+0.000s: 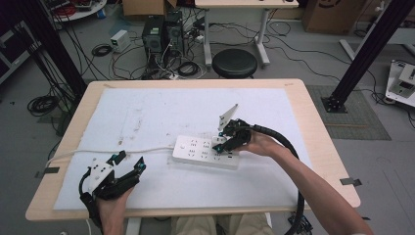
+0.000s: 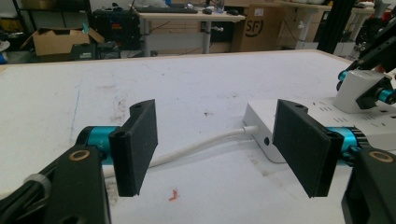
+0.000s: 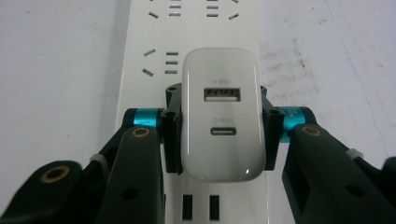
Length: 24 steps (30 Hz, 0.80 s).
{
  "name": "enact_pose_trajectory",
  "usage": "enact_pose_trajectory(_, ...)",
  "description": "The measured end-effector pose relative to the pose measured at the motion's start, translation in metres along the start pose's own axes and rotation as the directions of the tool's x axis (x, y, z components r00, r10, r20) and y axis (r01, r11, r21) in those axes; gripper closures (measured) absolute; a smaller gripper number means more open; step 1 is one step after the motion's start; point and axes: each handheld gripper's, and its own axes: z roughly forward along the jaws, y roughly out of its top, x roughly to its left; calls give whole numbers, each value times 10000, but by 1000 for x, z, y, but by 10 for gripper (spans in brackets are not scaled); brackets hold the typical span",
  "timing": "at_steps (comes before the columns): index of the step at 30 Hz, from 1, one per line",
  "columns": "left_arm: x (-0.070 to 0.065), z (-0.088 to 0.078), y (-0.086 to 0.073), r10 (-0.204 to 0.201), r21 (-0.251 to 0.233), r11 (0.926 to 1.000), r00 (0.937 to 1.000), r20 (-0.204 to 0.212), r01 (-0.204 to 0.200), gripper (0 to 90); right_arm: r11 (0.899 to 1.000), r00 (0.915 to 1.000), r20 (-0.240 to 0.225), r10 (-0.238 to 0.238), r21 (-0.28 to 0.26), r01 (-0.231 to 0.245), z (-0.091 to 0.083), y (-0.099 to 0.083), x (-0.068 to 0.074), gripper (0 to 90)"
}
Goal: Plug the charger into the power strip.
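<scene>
White charger (image 3: pixel 223 122) clamped by right gripper (image 3: pixel 223 135) over power strip (image 1: pixel 205 152), seemingly plugged in; left gripper (image 2: pixel 215 147) gaping empty nearby.

Even, bright overhead light, soft shadows; frames slightly soft, perhaps mild glare on the charger (image 3: pixel 223 122).

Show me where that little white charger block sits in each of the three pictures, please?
High view: the charger sits right of centre, clamped by the right gripper on the power strip.
Left gripper view: far right edge, upper half, standing on the strip between the other gripper's jaws.
Right gripper view: dead centre, its two USB ports facing the camera.
Shared landmark: the white power strip beneath it.
</scene>
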Motion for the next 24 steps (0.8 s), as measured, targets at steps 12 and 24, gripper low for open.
enact_pose_trajectory(12, 4, -4, 4, 76, -86, 9999, 10000, -64, -76, 311, 9999, 9999, -76, 85, -147, -86, 1, -2, 0, 635)
enact_pose_trajectory(24, 4, -3, 4, 66, -108, 9999, 10000, -69, -66, 310, 9999, 9999, -139, 68, -112, -69, 1, -1, -2, 629)
